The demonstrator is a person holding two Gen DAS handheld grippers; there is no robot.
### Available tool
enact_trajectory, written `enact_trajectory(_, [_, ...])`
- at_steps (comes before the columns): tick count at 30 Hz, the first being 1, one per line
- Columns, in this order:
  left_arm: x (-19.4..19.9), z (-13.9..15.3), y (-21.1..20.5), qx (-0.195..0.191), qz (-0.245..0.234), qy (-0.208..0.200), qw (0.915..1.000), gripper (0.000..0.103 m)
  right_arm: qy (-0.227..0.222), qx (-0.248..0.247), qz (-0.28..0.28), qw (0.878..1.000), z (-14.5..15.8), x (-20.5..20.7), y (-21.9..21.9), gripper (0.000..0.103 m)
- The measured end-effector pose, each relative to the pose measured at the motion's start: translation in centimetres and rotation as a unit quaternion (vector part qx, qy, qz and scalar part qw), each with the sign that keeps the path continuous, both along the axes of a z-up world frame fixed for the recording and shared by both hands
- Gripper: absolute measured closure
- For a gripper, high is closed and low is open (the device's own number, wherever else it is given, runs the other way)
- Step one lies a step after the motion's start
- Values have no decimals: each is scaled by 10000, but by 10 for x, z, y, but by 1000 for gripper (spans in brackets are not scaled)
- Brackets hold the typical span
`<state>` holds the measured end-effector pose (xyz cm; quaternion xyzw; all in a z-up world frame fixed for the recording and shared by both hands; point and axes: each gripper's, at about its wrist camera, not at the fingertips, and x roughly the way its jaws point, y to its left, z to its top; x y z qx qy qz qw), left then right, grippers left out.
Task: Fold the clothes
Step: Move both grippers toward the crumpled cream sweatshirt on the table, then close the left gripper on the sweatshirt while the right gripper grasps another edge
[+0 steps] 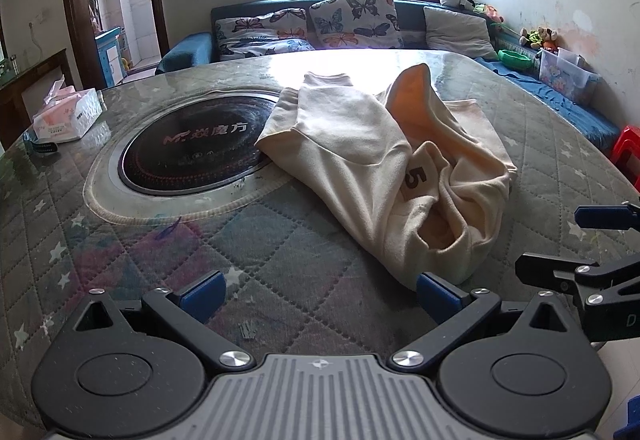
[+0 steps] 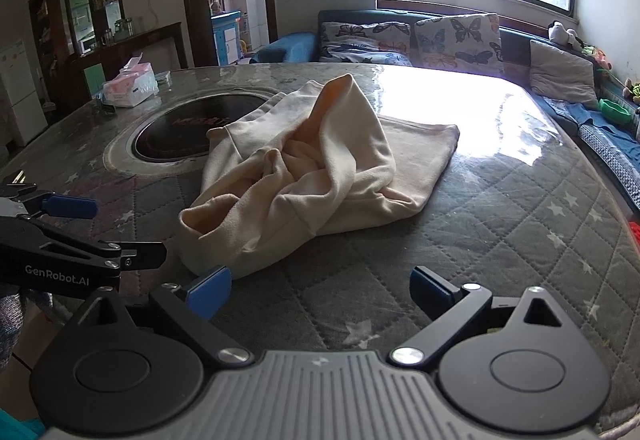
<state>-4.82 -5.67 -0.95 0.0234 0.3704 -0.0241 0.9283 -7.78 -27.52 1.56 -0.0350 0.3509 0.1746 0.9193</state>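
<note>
Tissue box (image 1: 68, 114) sat far left on the quilted surface (image 1: 280, 260), then the round black cooktop (image 1: 192, 152). Cream sweatshirt (image 1: 384, 168) lay crumpled mid-surface, one edge over the cooktop rim, a "5" patch (image 1: 416, 176) showing. Left tongs (image 1: 320, 298) were spread wide, empty, just short of the sweatshirt's near edge. Right tongs (image 2: 320, 290) were also spread wide, empty, left fingertip (image 2: 210, 290) just beside the fabric.

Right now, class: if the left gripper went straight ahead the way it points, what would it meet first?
Probably the cream garment: its near edge lies just beyond the open left gripper, slightly right of centre, though depth is uncertain.
</note>
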Motion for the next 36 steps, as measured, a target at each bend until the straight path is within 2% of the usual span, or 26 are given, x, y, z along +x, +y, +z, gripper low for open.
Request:
enact_trajectory(16, [33, 20, 13, 23, 26, -192, 9998, 0, -130, 40, 101, 9999, 16, 33, 5, 4])
enact_trajectory(18, [38, 21, 14, 1, 46, -182, 9998, 0, -136, 72, 108, 9998, 17, 39, 6, 0])
enact_trajectory(36, [83, 19, 19, -59, 69, -78, 9999, 0, -145, 32, 94, 9998, 21, 90, 7, 0])
